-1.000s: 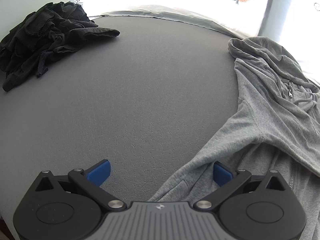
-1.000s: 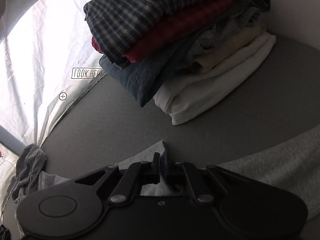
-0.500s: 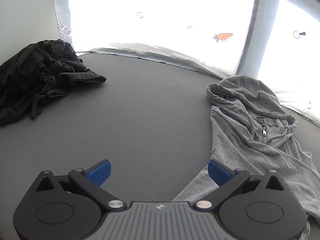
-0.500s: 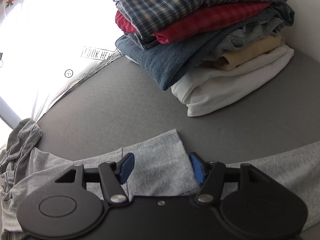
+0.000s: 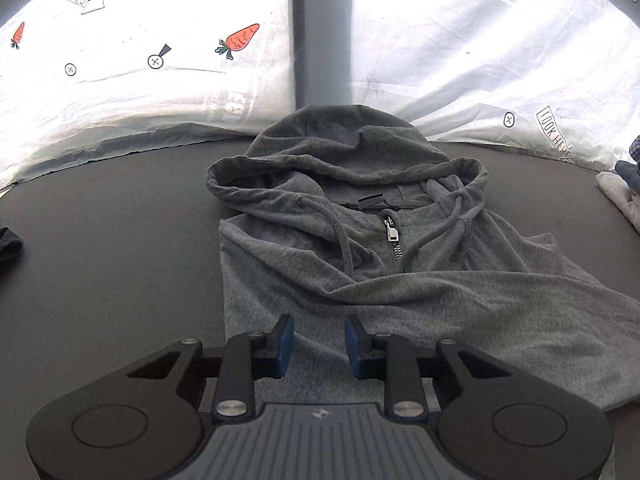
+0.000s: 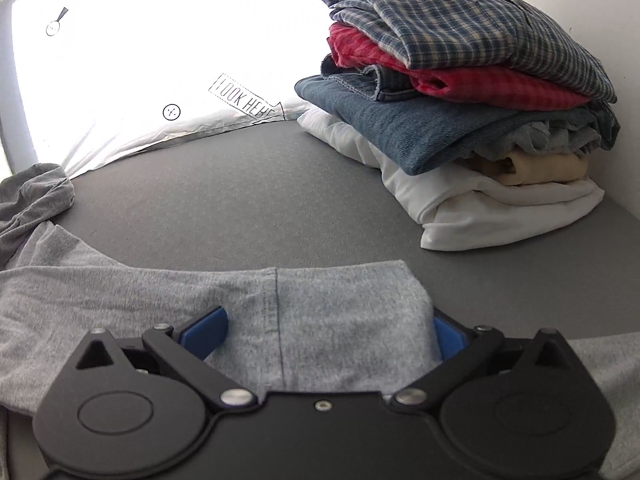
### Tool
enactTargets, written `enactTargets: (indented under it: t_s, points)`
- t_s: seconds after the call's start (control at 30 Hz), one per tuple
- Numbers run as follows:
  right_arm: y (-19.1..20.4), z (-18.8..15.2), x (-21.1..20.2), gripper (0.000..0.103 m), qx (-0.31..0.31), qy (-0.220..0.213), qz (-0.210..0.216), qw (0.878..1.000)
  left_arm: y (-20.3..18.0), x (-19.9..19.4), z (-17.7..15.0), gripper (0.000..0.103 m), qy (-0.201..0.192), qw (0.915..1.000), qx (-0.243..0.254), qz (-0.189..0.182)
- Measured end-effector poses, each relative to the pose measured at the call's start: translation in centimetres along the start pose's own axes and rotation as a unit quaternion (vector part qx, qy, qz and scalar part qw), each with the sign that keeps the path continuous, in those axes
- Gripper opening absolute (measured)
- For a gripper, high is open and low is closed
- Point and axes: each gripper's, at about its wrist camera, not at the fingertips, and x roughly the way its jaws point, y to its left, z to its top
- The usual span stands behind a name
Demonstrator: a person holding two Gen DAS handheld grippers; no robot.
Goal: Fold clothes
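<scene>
A dark grey, finely textured bench (image 5: 120,248) is seen in both views, bounded at the back by a white printed sheet (image 5: 140,92) marked with carrots, crossed circles and "LOOK HERE" labels. The sheet is brightly backlit and is split by a grey upright post (image 5: 322,32) directly behind the hood.

The grey zip hoodie (image 5: 400,288) is laid front-up at the middle of the bench, its hood (image 5: 344,148) reaching the rear edge against the sheet. One sleeve (image 6: 320,312) is folded across, with its cuff end lying flat toward the right side.

The left tongs (image 5: 318,342) are held low over the hoodie's lower body, and their jaws are closing, with a narrow gap left between the blue pads (image 5: 284,340); grey cloth lies under that gap, but a pinch cannot be made out. The right tongs (image 6: 328,332) are opening and are spread wide, with the sleeve end lying loose between the pads (image 6: 208,328) and not gripped.

A stack of folded clothes (image 6: 472,120) is set at the right rear corner beside a pale wall: white at the bottom, then cream, denim, red check and blue plaid on top. Bare bench is left between the stack and the sleeve. To the left of the hoodie a broad open stretch is seen, with only a scrap of dark garment (image 5: 10,244) at the far left edge.
</scene>
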Motion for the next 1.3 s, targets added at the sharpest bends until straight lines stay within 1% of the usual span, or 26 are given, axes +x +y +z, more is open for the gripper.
enactTargets:
  t_s: [0.13,0.2,0.23,0.33,0.4,0.47,0.53,0.57,0.6,0.63,0.7,0.83,0.97,1.03,1.07,1.1,1.13,1.2,1.27,1.3]
  points:
    - [0.0,0.2,0.0,0.103,-0.001,-0.001,0.000,1.000,0.3,2.8,0.7,0.028,0.008,1.0000,0.001,-0.005]
    - [0.0,0.2,0.0,0.103,-0.001,-0.001,0.000,1.000,0.4,3.6,1.7,0.028,0.000,1.0000,0.004,-0.008]
    - [0.0,0.2,0.0,0.103,-0.001,-0.001,0.000,1.000,0.5,4.0,2.2,0.030,-0.004,0.9999,0.006,-0.008]
    - [0.1,0.1,0.0,0.103,-0.002,-0.001,0.000,1.000,1.0,5.6,4.0,0.031,-0.013,0.9999,0.001,0.003]
    - [0.1,0.1,0.0,0.103,-0.002,-0.001,0.000,1.000,1.8,6.7,5.2,0.031,-0.007,0.9996,-0.019,0.017]
    - [0.1,0.0,0.0,0.103,-0.002,-0.001,0.000,1.000,2.8,7.5,6.2,0.037,0.005,0.9982,-0.052,0.029]
    - [0.1,0.0,0.0,0.103,-0.002,-0.002,-0.001,1.000,3.5,6.8,6.6,0.047,0.001,0.9963,-0.078,0.035]
    - [0.1,0.0,0.0,0.103,-0.002,-0.002,-0.001,1.000,3.8,6.3,6.7,0.050,-0.002,0.9951,-0.091,0.038]
    - [0.1,0.0,-0.1,0.103,-0.002,-0.002,-0.001,1.000,3.9,5.6,6.6,0.057,-0.007,0.9944,-0.098,0.039]
    - [0.1,0.0,0.0,0.103,-0.002,-0.002,-0.001,1.000,3.9,4.7,6.3,0.067,-0.011,0.9939,-0.102,0.039]
    - [0.1,0.0,0.0,0.103,-0.002,-0.002,0.000,1.000,3.8,2.9,5.2,0.076,-0.013,0.9934,-0.108,0.037]
    - [0.1,0.0,0.0,0.103,-0.002,-0.002,0.000,1.000,3.2,-1.1,1.5,0.086,-0.002,0.9939,-0.101,0.043]
    - [0.1,0.1,0.0,0.103,-0.003,0.003,0.002,1.000,2.9,-3.1,-2.5,0.090,0.025,0.9929,-0.082,0.083]
    - [0.0,0.4,0.0,0.103,-0.005,0.012,0.005,1.000,3.5,-3.2,-4.3,0.090,0.045,0.9887,-0.083,0.117]
    - [-0.1,0.5,0.0,0.103,-0.006,0.017,0.007,1.000,4.1,-3.3,-5.0,0.091,0.048,0.9869,-0.094,0.122]
    - [-0.1,0.6,0.0,0.103,-0.007,0.021,0.008,1.000,4.8,-3.4,-5.6,0.096,0.048,0.9854,-0.110,0.121]
    - [-0.2,0.8,0.1,0.103,-0.008,0.025,0.010,1.000,5.5,-3.6,-6.3,0.097,0.048,0.9835,-0.126,0.120]
    - [-0.2,1.5,0.2,0.103,-0.014,0.051,0.016,0.998,6.4,-3.7,-6.8,0.097,0.051,0.9806,-0.154,0.110]
    - [-0.4,2.1,0.4,0.102,-0.016,0.070,0.022,0.997,6.3,-3.7,-6.9,0.099,0.052,0.9802,-0.154,0.112]
    - [-0.5,2.4,0.5,0.096,-0.016,0.075,0.025,0.997,6.3,-3.5,-7.0,0.102,0.053,0.9794,-0.157,0.116]
